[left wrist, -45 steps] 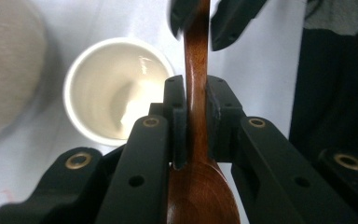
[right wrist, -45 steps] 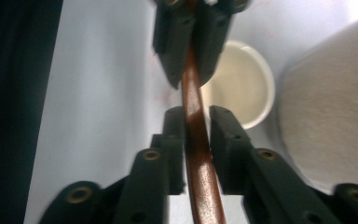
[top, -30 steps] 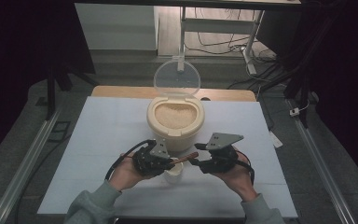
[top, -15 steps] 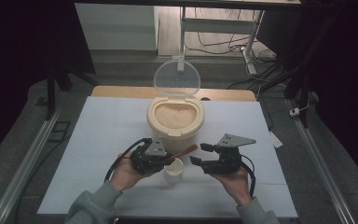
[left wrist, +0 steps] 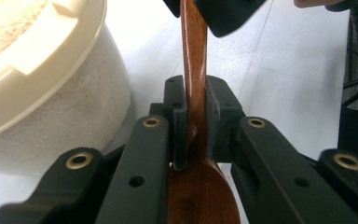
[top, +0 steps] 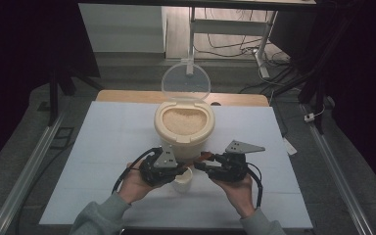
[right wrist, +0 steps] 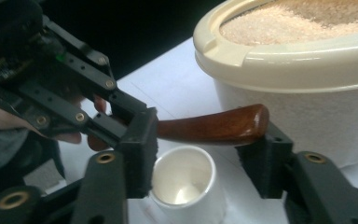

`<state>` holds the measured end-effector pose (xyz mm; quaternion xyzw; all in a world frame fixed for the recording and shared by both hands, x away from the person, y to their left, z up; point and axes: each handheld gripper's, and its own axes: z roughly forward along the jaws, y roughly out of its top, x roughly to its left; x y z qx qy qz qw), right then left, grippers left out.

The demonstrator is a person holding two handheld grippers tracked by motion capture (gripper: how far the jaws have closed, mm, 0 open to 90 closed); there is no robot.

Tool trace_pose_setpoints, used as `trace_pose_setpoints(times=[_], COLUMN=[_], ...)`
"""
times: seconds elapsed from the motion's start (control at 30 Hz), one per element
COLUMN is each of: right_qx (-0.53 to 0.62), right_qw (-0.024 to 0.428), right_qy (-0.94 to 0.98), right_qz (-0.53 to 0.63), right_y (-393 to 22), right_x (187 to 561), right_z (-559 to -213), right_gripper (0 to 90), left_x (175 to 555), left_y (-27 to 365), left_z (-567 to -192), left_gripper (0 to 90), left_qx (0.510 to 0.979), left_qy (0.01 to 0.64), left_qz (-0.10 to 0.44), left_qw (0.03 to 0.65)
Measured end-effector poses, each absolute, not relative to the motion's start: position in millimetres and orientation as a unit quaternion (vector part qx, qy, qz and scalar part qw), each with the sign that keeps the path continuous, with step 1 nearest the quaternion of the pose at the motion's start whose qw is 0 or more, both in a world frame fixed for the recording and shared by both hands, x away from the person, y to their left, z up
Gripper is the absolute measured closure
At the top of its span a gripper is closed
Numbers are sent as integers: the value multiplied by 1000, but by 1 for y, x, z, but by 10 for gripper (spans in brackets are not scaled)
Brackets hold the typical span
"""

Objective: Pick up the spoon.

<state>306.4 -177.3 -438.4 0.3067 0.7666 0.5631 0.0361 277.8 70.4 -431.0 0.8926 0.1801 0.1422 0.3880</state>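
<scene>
On the left I have the left gripper (top: 180, 169) low over the white bench (top: 103, 147), held in my left hand (top: 134, 183). Its fingers (left wrist: 179, 126) are clamped tight on the neck of the wooden spoon (left wrist: 196, 93), right where the handle widens into the bowl; in the left gripper view the bowl sits at the bottom of the picture between the two black arms and the handle runs straight away from me. Just beside it, on the left of that view, stands the cream rice container (left wrist: 51, 84).

In the middle, in the high view, the spoon lies about level between the two grippers, directly in front of the rice container (top: 183, 127), which is full of rice and has its clear lid (top: 186, 81) standing open behind it. Below the spoon, on the bench, stands a small white cup (top: 182, 180), upright and empty so far as I can see in the right gripper view (right wrist: 186, 184).

On the right, the right gripper (right wrist: 200, 144) has its fingers (right wrist: 140, 149) apart on either side of the handle's rounded end; they have just been closing. The far finger looks to touch the tip, the near one stands off it, so there is no grip. My right hand (top: 237, 188) holds it just beside the cup.
</scene>
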Motion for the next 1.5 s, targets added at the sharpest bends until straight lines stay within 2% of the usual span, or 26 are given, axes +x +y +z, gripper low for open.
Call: trace_pose_setpoints(times=[0.33, 0.63, 0.87, 0.93, 1.2, 1.5], right_qx=[298, 279, 267, 263, 255, 262], right_qw=[-8, -34, -26, -25, -17, -9], right_qy=[735, 718, 711, 708, 697, 682], right_qz=[610, 637, 650, 655, 670, 682], right_y=[-179, -178, -177, -178, -186, -199], right_x=[306, 307, 305, 305, 309, 312], right_z=[-435, -435, -431, -430, -425, -422], right_gripper=[713, 816, 826, 826, 827, 827], left_x=[276, 275, 275, 276, 273, 257], left_y=[71, 69, 73, 76, 99, 144], left_z=[-431, -431, -430, -431, -430, -446], left_gripper=[792, 792, 773, 721, 409, 319], left_qx=[894, 895, 884, 877, 846, 830], left_qy=[175, 170, 177, 188, 239, 293], left_qz=[153, 160, 151, 151, 143, 140], left_qw=[383, 380, 407, 416, 454, 454])
